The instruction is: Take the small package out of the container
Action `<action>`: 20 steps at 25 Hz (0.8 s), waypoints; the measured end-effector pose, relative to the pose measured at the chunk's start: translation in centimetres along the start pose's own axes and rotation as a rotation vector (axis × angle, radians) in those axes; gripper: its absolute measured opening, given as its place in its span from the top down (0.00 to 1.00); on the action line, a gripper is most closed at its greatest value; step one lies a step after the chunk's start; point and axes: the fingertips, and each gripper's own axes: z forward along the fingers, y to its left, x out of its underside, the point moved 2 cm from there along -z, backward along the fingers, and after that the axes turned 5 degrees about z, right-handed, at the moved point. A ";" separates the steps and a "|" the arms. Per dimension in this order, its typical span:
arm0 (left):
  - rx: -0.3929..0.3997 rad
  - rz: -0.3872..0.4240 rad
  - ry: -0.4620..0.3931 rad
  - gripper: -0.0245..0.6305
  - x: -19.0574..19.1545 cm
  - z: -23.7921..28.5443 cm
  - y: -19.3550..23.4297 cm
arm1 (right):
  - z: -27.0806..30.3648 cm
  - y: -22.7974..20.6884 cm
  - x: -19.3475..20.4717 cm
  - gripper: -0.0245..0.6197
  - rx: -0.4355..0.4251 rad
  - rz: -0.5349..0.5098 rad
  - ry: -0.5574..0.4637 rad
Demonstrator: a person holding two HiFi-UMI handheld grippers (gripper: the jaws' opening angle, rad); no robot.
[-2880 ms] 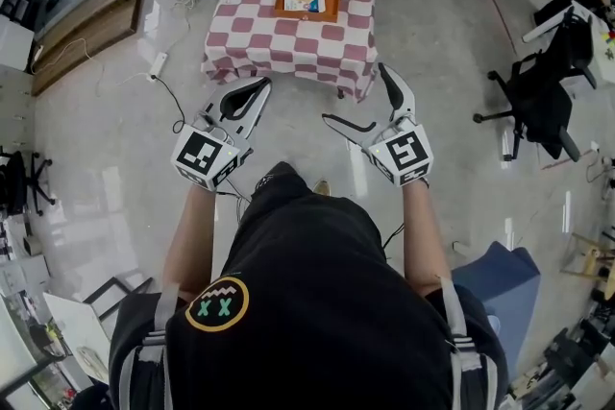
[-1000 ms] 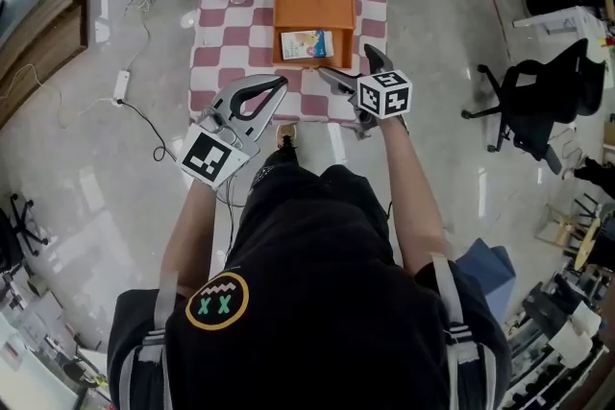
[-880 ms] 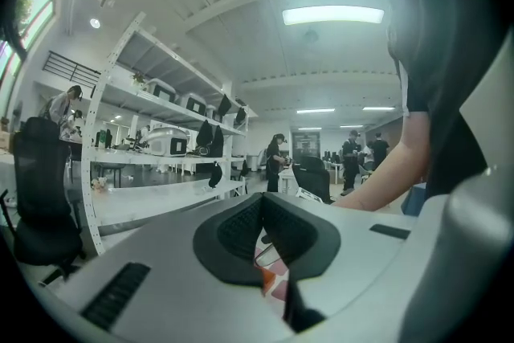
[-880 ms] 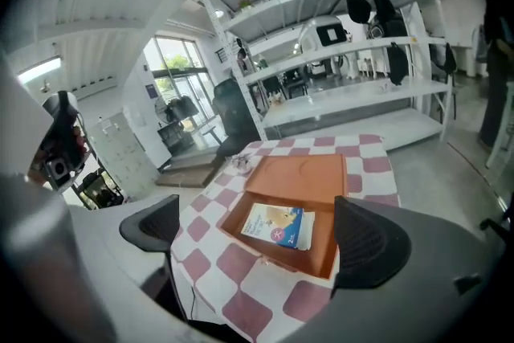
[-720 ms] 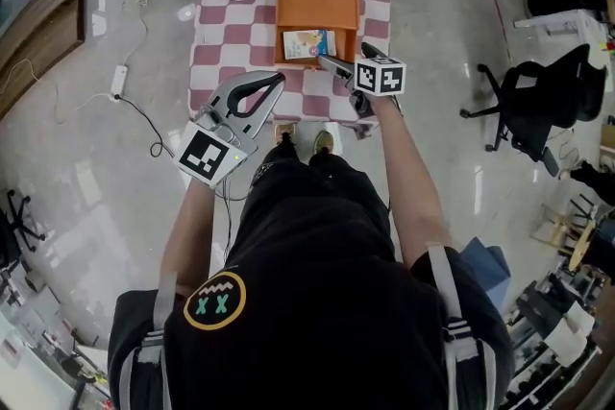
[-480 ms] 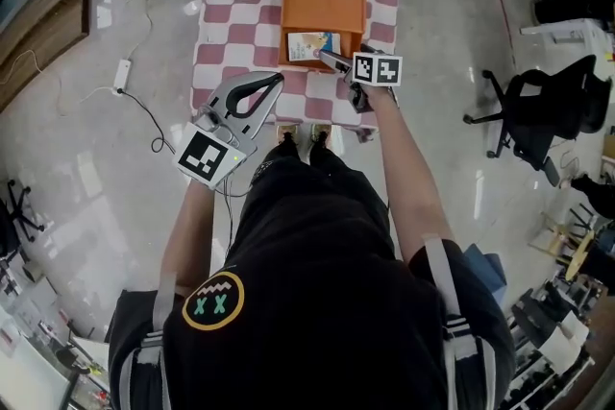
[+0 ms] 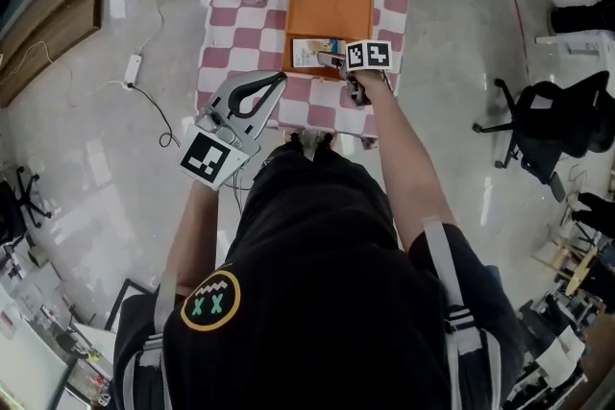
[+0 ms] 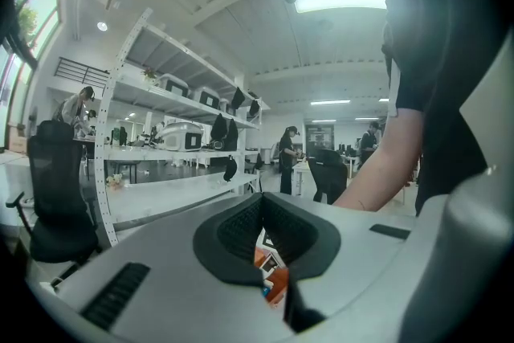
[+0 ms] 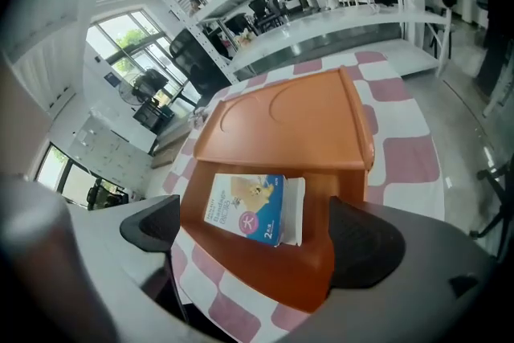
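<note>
The left hand-held gripper [image 7: 279, 78] hangs near, jaws together, empty. Farther, the right hand-held gripper [image 9: 259, 235] gapes wide around the small package [image 9: 247, 208], which lies flat in the orange container [image 9: 305, 124] on the desk [image 7: 240, 29]. The package is likely light, crushable card: pinch its edges gently.

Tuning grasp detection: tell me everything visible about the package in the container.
The package is a small flat carton, cardboard by its look. It is mostly blue and white, with a tan picture, a pink round mark and print too small to read. A white flap at one end looks open. It lies flat, face up, on the floor of the orange container, close to the back edge. The right claw is open, with one jaw on either side of the package, not touching it.
</note>
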 end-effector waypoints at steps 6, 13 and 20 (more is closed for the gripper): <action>-0.004 -0.001 0.005 0.94 -0.1 1.8 0.5 | 1.7 -1.2 -0.2 0.12 0.034 0.006 0.076; -0.010 -0.006 0.018 0.94 -0.2 3.0 0.5 | 3.6 -1.3 0.2 0.15 0.073 -0.050 0.150; -0.029 -0.014 0.033 0.94 0.2 2.7 0.5 | 4.9 -0.8 0.5 0.15 0.040 -0.020 0.197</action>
